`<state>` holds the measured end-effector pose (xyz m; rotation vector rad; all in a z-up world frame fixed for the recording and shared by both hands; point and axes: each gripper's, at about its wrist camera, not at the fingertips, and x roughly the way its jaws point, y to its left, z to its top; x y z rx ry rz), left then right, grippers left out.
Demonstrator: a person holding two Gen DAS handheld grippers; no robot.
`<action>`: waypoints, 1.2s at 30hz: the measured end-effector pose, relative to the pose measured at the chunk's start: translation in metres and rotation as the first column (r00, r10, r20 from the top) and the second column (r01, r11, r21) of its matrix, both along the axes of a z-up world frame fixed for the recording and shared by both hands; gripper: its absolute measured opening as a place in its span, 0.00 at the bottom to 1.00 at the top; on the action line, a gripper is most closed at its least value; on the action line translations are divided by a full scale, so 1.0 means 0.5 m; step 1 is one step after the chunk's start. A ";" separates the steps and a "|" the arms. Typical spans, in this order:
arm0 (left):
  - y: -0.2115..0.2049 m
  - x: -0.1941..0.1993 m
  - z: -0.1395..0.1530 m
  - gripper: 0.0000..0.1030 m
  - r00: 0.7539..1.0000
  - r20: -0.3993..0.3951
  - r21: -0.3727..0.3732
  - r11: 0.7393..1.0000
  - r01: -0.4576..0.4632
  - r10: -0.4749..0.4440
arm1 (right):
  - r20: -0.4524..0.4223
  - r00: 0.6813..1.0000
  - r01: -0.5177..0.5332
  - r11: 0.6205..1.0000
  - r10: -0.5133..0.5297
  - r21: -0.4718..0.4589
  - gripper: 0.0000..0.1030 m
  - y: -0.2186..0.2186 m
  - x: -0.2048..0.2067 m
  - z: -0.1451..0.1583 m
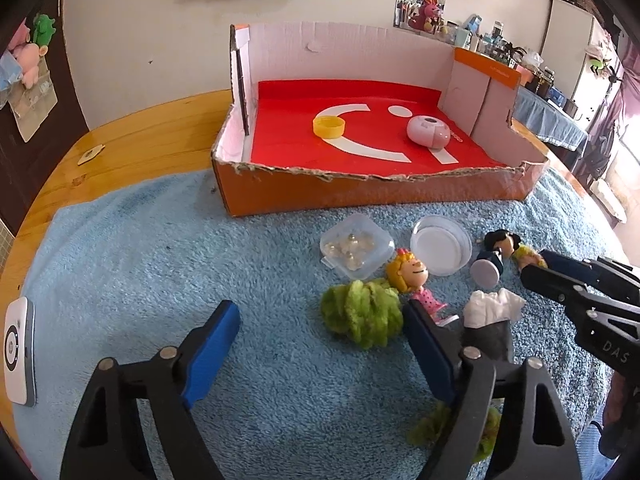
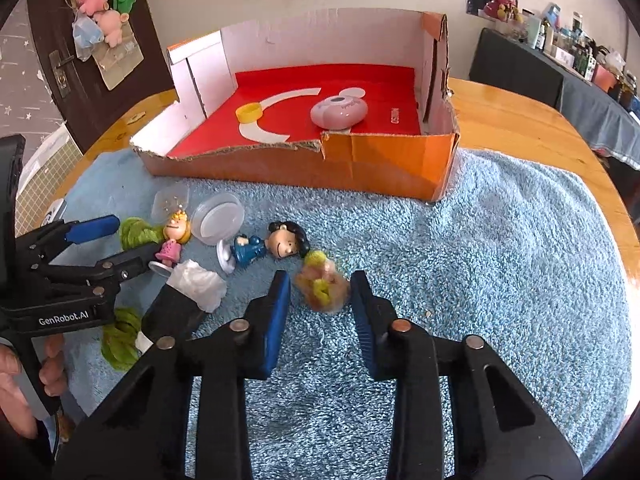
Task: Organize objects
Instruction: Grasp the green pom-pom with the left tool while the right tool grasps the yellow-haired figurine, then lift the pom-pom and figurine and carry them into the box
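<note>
The right tongs [image 2: 320, 308] are spread apart around a small yellow toy [image 2: 322, 286] on the blue towel [image 2: 500, 260]; the left tongs [image 1: 320, 344] are held apart near a green pompom [image 1: 362, 314].

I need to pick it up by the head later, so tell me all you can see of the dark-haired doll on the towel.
The dark-haired doll looks like glossy plastic: black hair, round tan face, blue dress, white round base. It lies tipped over on the blue towel, base toward the clear round lid, head beside a small yellow wrapped thing. Neither gripper touches it.
</note>
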<state>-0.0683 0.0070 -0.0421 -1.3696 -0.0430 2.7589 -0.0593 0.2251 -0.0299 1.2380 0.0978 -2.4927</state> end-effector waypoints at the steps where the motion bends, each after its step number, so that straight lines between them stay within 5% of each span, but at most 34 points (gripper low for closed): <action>1: 0.000 0.000 0.000 0.80 1.000 -0.001 0.001 1.000 0.000 0.000 | 0.000 1.000 -0.004 1.000 0.004 0.005 0.22 -0.001 0.001 -0.001; 15: -0.008 0.008 0.012 0.38 1.000 -0.012 0.073 0.997 0.023 -0.023 | -0.028 0.999 -0.024 1.000 0.024 -0.005 0.17 -0.013 0.008 0.017; 36: -0.011 0.027 0.067 0.35 0.996 -0.084 0.081 0.996 0.032 -0.025 | -0.069 0.995 -0.076 0.996 0.073 -0.050 0.17 -0.043 0.025 0.062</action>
